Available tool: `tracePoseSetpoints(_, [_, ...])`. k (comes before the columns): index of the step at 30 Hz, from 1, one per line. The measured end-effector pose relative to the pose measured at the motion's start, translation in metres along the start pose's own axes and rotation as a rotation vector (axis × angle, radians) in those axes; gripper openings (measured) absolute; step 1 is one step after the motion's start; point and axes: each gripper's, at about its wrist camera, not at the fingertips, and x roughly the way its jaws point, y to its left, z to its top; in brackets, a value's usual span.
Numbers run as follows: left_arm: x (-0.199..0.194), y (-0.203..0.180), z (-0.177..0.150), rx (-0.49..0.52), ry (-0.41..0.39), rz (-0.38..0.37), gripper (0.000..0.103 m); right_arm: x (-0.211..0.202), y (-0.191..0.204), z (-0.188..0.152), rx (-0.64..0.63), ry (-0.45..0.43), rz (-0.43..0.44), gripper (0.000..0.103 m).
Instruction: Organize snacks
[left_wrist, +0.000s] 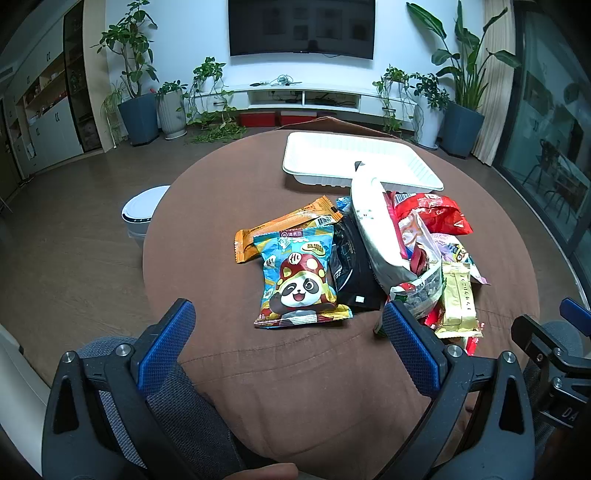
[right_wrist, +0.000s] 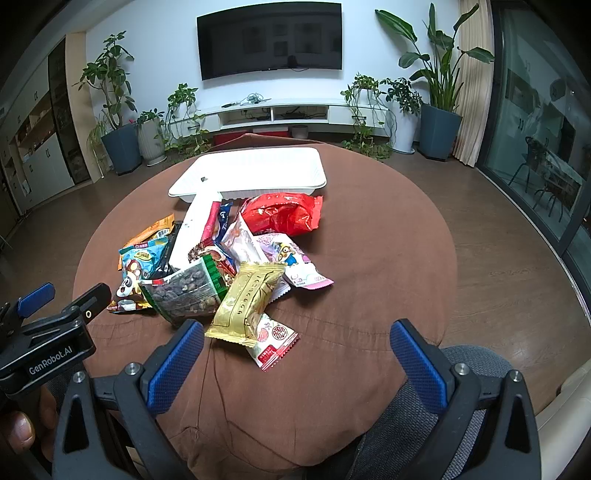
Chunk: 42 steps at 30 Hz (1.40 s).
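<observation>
A pile of snack packets lies on the round brown table (left_wrist: 207, 229). Nearest the left gripper (left_wrist: 290, 314) is a blue panda packet (left_wrist: 297, 280), with an orange packet (left_wrist: 284, 225), a black packet (left_wrist: 351, 266) and a white bag (left_wrist: 376, 229) behind it. The left gripper is open and empty, just short of the panda packet. The right gripper (right_wrist: 297, 332) is open and empty, close to a gold packet (right_wrist: 247, 299) and a small red-and-white packet (right_wrist: 273, 343). A red bag (right_wrist: 284, 214) and a clear bag of dark snacks (right_wrist: 184, 291) lie in the pile. A white tray (right_wrist: 251, 171) stands empty behind the pile.
The right side of the table (right_wrist: 388, 251) is bare cloth. A white round bin (left_wrist: 142, 210) stands on the floor left of the table. A grey chair back (left_wrist: 177, 417) sits at the near edge. Potted plants and a TV cabinet line the far wall.
</observation>
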Motion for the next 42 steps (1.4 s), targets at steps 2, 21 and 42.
tracePoseSetpoints(2, [0.0000,0.0001,0.0003,0.000,0.000,0.000,0.103,0.0000,-0.0001,0.0000,-0.001,0.001,0.000,0.103])
tracePoseSetpoints(21, [0.0007,-0.0005,0.0001,0.000,0.001,0.001,0.103,0.0006,0.0006,-0.0012,-0.002,0.003,0.000,0.103])
tracePoseSetpoints(42, [0.0032,-0.0005,-0.0023,-0.004,0.006,-0.011,0.103,0.0003,0.0004,-0.0006,-0.001,0.005,0.001,0.103])
